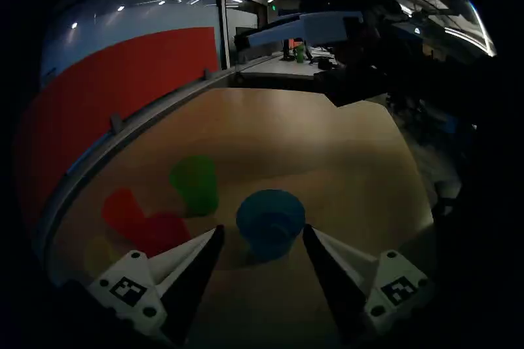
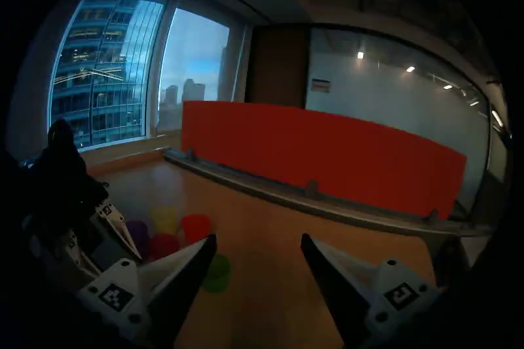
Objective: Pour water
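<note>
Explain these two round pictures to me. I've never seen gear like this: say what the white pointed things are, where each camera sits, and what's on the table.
There is no robot: a person holds a two-finger gripper in each hand, and a fisheye camera rides on each, looking forward along its fingers. The white pointed shapes are those fingers. In the left gripper view, the left gripper is open, with a blue cup standing between its fingertips, apparently not squeezed. Nearby on the wooden table stand a green cup and red cups. In the right gripper view, the right gripper is open and holds nothing.
</note>
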The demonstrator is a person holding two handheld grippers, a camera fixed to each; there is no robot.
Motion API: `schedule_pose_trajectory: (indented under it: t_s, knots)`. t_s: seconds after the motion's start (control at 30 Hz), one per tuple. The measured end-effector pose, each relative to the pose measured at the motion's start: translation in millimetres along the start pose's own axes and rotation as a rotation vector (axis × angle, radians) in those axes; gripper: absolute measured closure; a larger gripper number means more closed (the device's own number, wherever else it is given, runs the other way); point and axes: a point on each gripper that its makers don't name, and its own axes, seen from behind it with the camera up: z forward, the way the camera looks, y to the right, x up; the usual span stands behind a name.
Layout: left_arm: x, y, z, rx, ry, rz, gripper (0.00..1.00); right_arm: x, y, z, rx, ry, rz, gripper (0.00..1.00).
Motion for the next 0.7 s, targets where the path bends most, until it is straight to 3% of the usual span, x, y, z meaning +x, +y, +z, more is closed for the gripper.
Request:
schedule_pose_trajectory:
  t_s: [0.7]
  knots:
    - [-16.0,7.6,43.8,0.006,-0.072,-0.006,0.12,-4.1,2.1,4.8,0.000,-0.008,-0.003,0.00]
